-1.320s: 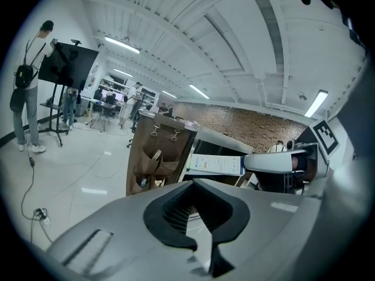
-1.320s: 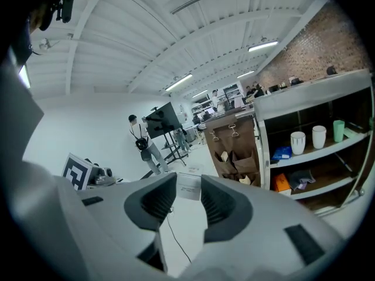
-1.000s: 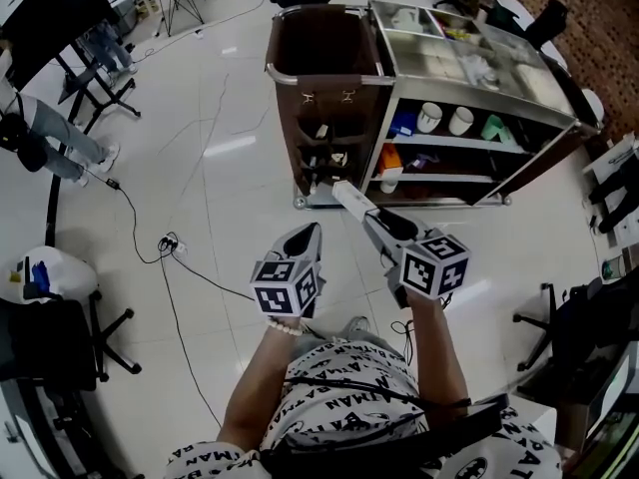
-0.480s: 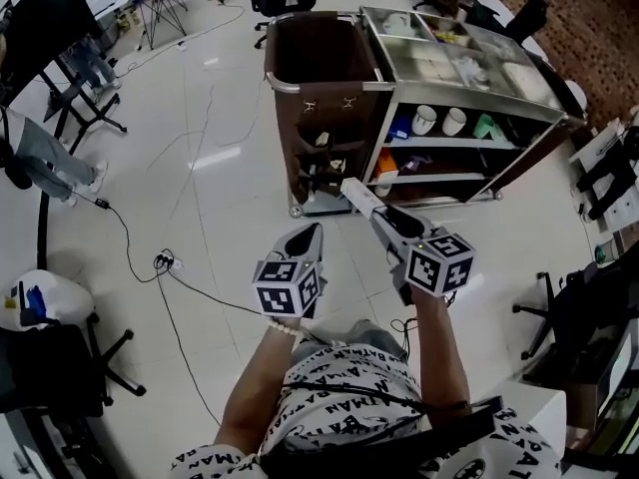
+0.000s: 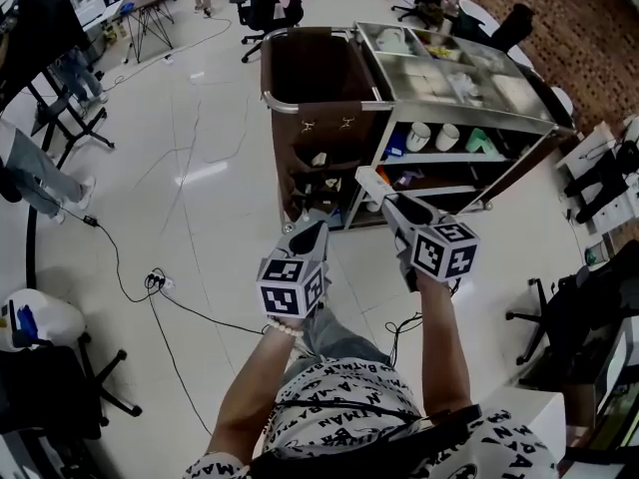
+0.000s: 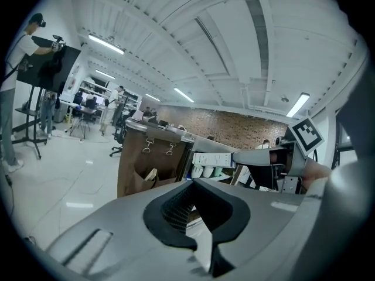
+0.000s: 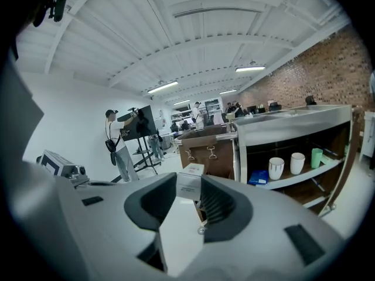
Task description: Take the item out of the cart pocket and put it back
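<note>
The cart [image 5: 469, 106] has drawn nearer than a second ago, and the right tool [image 5: 396, 208] now sits just short of the cart's lower shelves. It grips a long white box [image 5: 371, 182] between its pads, and the box points at the cart beside the brown pocketed bag [image 5: 319, 118] on the cart's end. The left tool [image 5: 310, 230] is closed on nothing and hovers farther back from the cart, in front of that bag.
</note>
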